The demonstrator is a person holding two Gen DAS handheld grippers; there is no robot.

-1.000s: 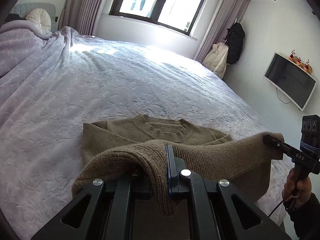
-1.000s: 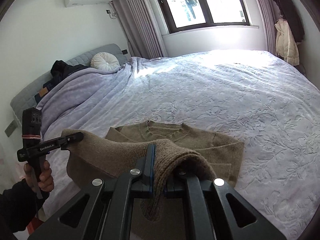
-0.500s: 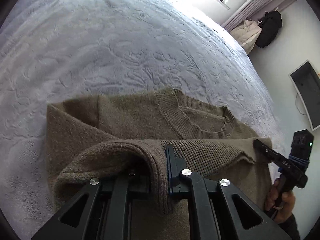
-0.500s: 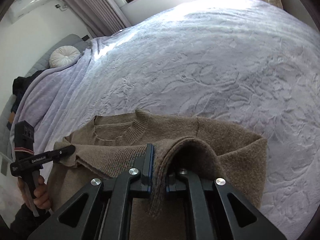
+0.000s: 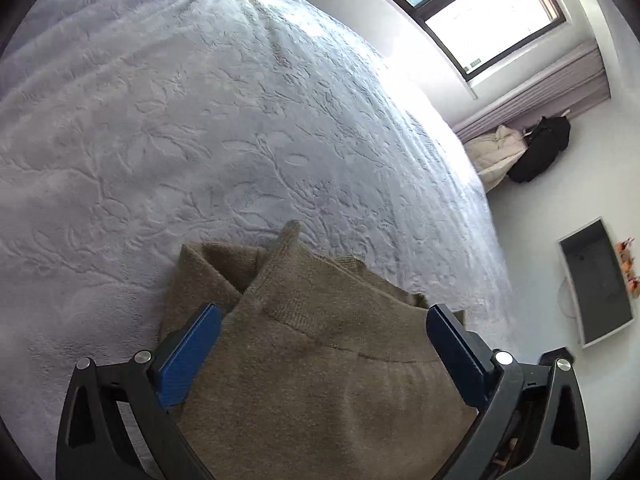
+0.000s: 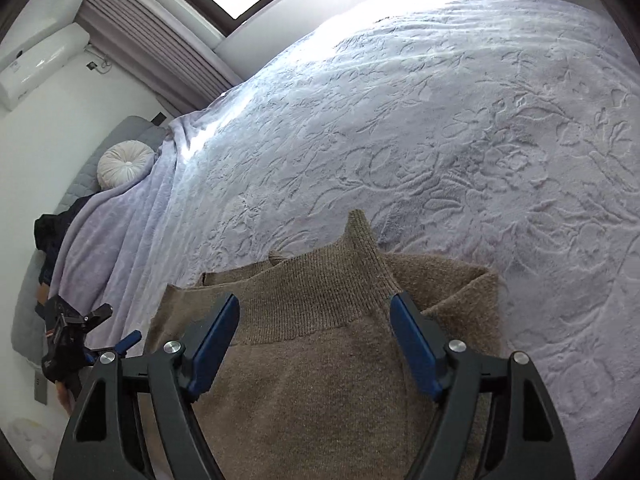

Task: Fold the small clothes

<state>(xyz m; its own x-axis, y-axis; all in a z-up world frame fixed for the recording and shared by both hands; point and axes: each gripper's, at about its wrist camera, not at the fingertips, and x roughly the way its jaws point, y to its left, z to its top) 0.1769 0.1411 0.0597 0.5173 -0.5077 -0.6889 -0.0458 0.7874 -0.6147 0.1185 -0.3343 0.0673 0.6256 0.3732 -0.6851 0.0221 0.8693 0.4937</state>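
**Now released: sweater lies folded on the bed**

Here the brown sweater (image 5: 320,360) rests folded at the near edge of the lavender bedspread (image 5: 200,140), its ribbed hem doubled over toward the collar. The left gripper (image 5: 324,344) and the right gripper (image 6: 316,340) hover above it, jaws opening wide, pads off the knit.

Both grippers have let go of the brown knitted sweater's (image 5: 320,360) ribbed hem; the left gripper (image 5: 324,344) and right gripper (image 6: 314,340) are opening. The hem, lifted before, now lies folded over the sweater's upper half.
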